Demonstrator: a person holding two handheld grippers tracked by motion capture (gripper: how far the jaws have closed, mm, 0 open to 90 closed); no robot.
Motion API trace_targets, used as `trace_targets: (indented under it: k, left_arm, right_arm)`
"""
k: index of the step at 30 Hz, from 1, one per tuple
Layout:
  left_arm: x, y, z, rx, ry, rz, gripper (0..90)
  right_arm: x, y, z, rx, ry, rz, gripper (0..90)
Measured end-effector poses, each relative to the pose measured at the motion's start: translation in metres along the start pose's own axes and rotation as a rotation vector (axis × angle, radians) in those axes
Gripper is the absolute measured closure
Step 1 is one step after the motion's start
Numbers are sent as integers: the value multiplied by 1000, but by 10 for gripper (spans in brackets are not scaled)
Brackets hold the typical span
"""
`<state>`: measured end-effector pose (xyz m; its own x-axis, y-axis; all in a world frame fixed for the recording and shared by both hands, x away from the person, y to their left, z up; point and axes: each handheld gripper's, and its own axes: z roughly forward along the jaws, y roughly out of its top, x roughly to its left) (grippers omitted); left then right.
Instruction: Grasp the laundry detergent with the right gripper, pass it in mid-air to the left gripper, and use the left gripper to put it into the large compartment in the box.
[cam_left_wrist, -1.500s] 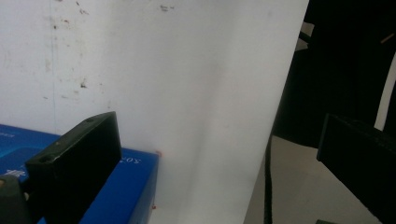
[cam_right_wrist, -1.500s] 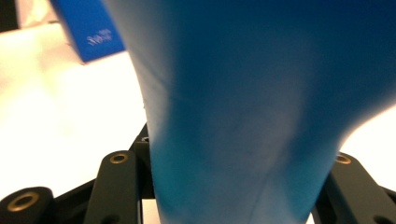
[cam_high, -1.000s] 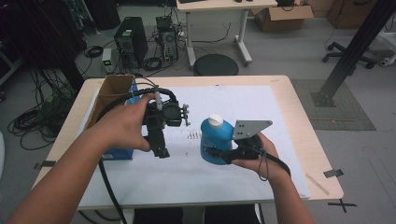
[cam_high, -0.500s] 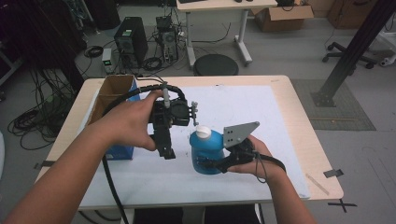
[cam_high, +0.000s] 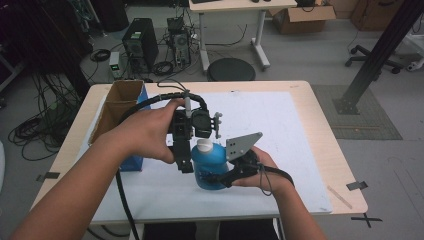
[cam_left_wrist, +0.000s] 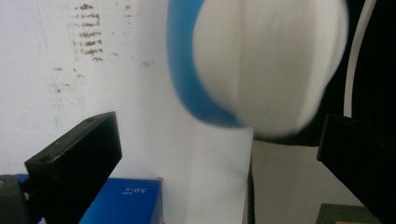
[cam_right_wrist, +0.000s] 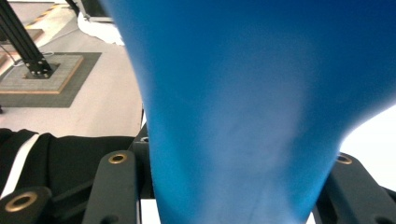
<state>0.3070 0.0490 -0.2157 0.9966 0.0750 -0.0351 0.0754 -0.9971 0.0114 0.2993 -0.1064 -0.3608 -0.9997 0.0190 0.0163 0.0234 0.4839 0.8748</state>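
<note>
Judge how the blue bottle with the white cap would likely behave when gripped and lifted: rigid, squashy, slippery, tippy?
The blue bottle is probably soft plastic: its body narrows between the right tool's jaws, so it may squash. Its smooth surface looks somewhat slippery. With the white cap on a narrow top, it could tip if pushed high.

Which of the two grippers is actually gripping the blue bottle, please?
The right gripper: its jaws are clamped on the blue bottle. The left gripper hangs open by the white cap.
</note>
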Motion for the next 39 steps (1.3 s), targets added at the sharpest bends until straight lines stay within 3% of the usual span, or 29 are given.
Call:
trace_targets:
  k: [17, 39]
  left_arm:
    - [1, 5, 6, 19, 3, 5, 4]
    - [0, 3, 14, 36, 5, 17, 44]
  right_arm:
    - [-7, 13, 31, -39, 35, -4, 463]
    - [-9, 19, 37, -65, 35, -8, 461]
